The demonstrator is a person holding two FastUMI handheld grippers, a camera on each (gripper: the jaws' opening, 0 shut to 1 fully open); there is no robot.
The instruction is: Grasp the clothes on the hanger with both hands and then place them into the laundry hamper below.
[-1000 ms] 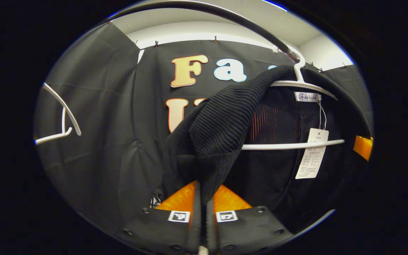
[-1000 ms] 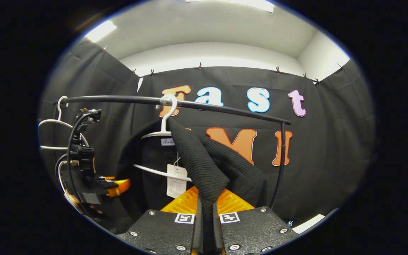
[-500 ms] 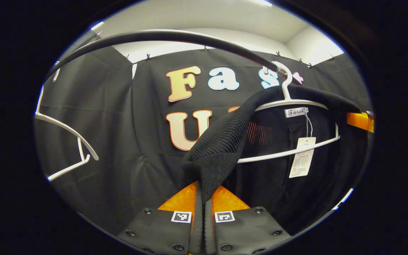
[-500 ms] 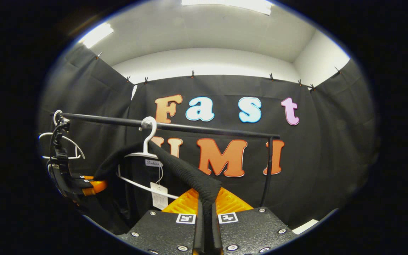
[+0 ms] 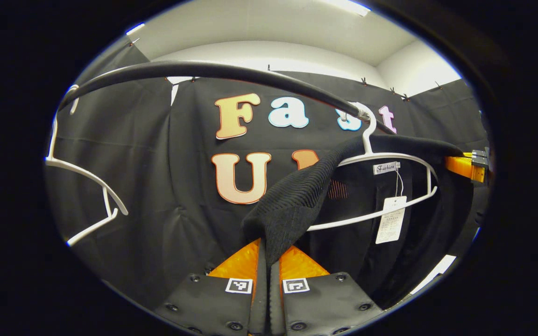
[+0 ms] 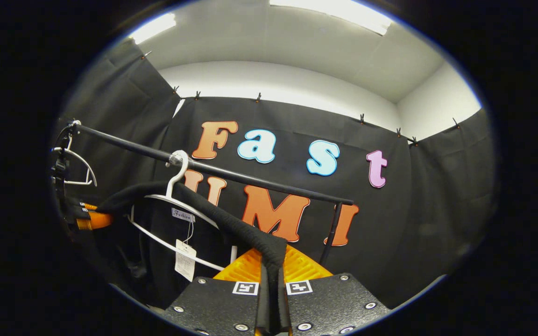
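Item: black knit garment [image 5: 297,200], ribbed, draped over a white hanger [image 5: 390,186] hooked on a black rail [image 5: 213,74]. In the left gripper view the garment sits from centre out to 3 o'clock; in the right gripper view [image 6: 231,224] it runs from 9 o'clock in to centre. Paper tag [image 5: 390,219] hangs on a string from the collar label, inside the hanger's frame.

Left gripper [image 5: 267,261]: at 6 o'clock, both fingers clamped on a bunched fold of the garment's shoulder edge.

Right gripper [image 6: 272,270]: at 6 o'clock in its own view, both fingers clamped on the opposite shoulder edge, cloth pulled taut toward the hanger [image 6: 175,200]; it also shows at 3 o'clock in the left gripper view.

Second white hanger [image 5: 87,186]: bare, at 9 o'clock on the same rail
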